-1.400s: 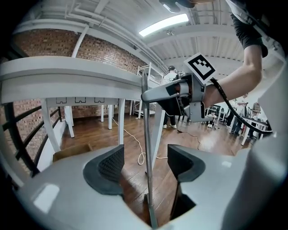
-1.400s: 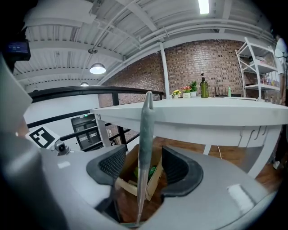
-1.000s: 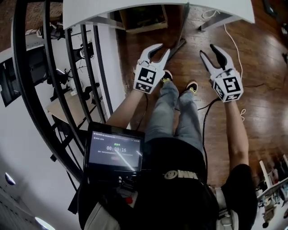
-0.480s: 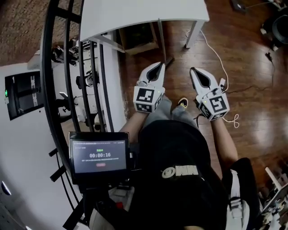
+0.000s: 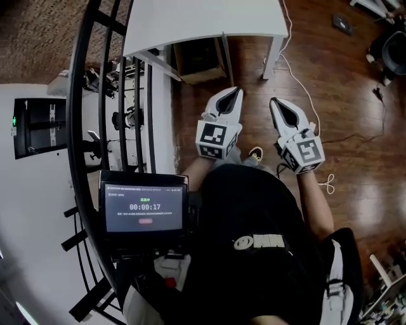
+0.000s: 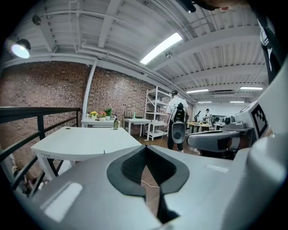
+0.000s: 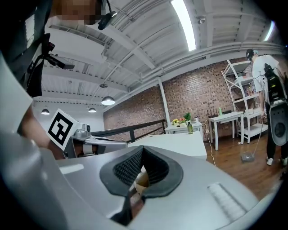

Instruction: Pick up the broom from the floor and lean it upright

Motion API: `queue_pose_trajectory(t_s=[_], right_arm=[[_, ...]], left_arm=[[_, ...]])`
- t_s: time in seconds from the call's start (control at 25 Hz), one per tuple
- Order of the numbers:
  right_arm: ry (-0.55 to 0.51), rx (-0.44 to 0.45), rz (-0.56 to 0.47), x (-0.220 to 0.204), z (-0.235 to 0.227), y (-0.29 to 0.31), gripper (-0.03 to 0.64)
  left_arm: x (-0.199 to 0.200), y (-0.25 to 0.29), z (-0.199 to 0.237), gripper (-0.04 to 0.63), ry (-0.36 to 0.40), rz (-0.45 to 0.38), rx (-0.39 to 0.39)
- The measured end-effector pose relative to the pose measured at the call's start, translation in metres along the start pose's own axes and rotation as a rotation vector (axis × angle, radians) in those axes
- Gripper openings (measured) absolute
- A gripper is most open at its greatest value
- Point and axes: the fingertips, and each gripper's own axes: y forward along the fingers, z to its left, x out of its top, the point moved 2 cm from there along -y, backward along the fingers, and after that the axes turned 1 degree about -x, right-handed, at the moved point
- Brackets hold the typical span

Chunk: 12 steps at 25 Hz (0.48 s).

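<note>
In the head view a thin pale stick (image 5: 223, 60) stands against the front edge of the white table (image 5: 203, 19). It looks like the broom's handle, and its lower end is hidden behind my left gripper (image 5: 236, 90). My left gripper is shut and empty, raised in front of me and pointing at the table. My right gripper (image 5: 274, 101) hangs beside it, also shut and empty. In the left gripper view the jaws of the left gripper (image 6: 145, 146) meet with only floor behind them. The right gripper (image 7: 141, 148) shows the same in its own view.
A black railing (image 5: 82, 127) curves along my left. A brown box (image 5: 196, 60) sits under the table and a white cable (image 5: 298, 70) trails over the wood floor. A screen (image 5: 144, 208) hangs at my chest. Another person (image 6: 177, 121) stands across the room.
Both grippers were open a second ago and are now shut. They have risen and drawn back from the broom. The table now fills more of the head view.
</note>
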Motion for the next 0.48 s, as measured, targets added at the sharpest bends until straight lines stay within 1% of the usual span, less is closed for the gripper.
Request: queue_pose_trajectory(t_s=[0.24,0.48], right_arm=[[-0.019,0.058,-0.015,0.011,-0.001,0.016,0.003],[-0.021,0.089,-0.039,0.006,0.0,0.027,0.003]], left_arm=[[0.034,0.008,0.009,0.018,-0.004,-0.054,0.051],[0.039,0.01,0.021,0.018,-0.003,-0.078,0.084]])
